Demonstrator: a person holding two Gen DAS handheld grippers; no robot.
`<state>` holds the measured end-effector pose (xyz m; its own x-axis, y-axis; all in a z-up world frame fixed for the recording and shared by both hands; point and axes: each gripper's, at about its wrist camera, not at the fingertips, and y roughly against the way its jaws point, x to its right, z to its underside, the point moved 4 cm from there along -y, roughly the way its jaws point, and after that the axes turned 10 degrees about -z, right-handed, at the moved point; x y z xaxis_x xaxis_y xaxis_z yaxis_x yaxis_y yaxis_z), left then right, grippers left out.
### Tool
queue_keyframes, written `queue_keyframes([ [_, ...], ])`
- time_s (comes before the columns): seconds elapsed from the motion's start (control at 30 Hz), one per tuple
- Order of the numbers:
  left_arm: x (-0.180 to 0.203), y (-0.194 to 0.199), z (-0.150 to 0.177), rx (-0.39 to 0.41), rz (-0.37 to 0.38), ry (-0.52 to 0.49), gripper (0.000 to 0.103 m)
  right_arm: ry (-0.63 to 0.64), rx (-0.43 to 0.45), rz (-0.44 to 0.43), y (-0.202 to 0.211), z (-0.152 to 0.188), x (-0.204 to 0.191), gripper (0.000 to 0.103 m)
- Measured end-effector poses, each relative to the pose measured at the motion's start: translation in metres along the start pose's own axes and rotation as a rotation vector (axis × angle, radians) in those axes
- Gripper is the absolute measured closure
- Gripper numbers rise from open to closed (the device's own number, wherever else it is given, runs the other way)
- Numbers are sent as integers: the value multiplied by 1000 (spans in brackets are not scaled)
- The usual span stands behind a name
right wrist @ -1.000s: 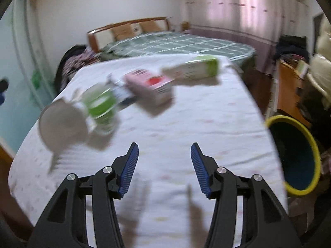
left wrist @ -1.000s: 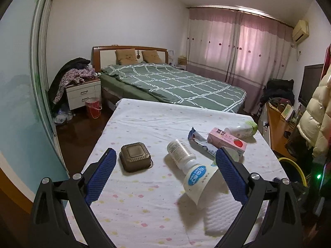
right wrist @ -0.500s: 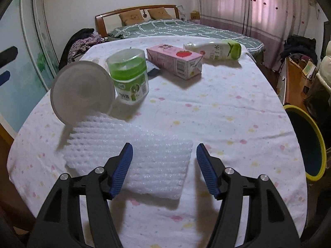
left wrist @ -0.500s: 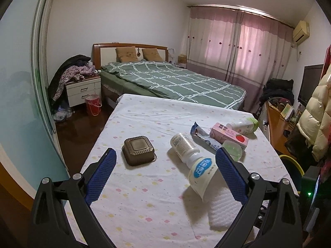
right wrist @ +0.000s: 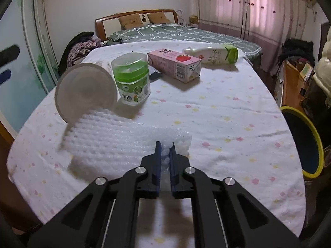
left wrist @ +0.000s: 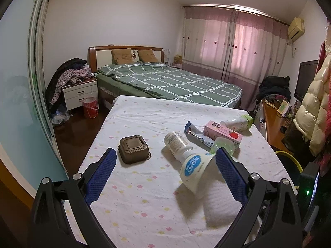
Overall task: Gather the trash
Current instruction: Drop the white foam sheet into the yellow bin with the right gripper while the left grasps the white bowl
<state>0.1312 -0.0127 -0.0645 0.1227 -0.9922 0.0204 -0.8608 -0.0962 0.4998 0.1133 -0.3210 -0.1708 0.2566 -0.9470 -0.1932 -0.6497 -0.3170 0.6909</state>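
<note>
Both fingers of the right gripper (right wrist: 165,148) have just been closing and now pinch the near right corner of the bubble wrap (right wrist: 115,142), a crumpled bit of it caught between the blue pads. From that pinch the sheet spreads away to the left over the table (right wrist: 227,113), which wears a white cloth with small coloured dots. At the sheet's far left end, ahead and left of the fingers, a white cup (right wrist: 84,92) lies tipped on its side with its round base facing the camera. Just beyond it stands a clear jar with a green label (right wrist: 132,78), and farther ahead a pink carton (right wrist: 175,65) lies flat with a white bottle (right wrist: 213,54) on its side behind it. Far right of the fingers, off the table edge, a bin with a yellow rim (right wrist: 314,136) sits on the floor.

The left gripper (left wrist: 165,171) hangs above the table with its fingers spread wide and nothing between them. Just ahead of its left finger sits a brown square box (left wrist: 133,148). Close inside its right finger lies the white cup, blue label up, and a white pill bottle (left wrist: 176,141) lies beyond the cup's narrow end. The bubble wrap shows as a white patch below that cup, near the right finger.
</note>
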Motion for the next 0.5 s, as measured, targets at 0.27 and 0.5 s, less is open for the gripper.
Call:
queue_keyframes([
  [0.27,12,0,10,-11,16,-49,8,-39,30,-26,18,-1,13,96],
  [0.5,44,-27,23,-55,19,-150,8,-101,124,21,57,-17,50,96],
])
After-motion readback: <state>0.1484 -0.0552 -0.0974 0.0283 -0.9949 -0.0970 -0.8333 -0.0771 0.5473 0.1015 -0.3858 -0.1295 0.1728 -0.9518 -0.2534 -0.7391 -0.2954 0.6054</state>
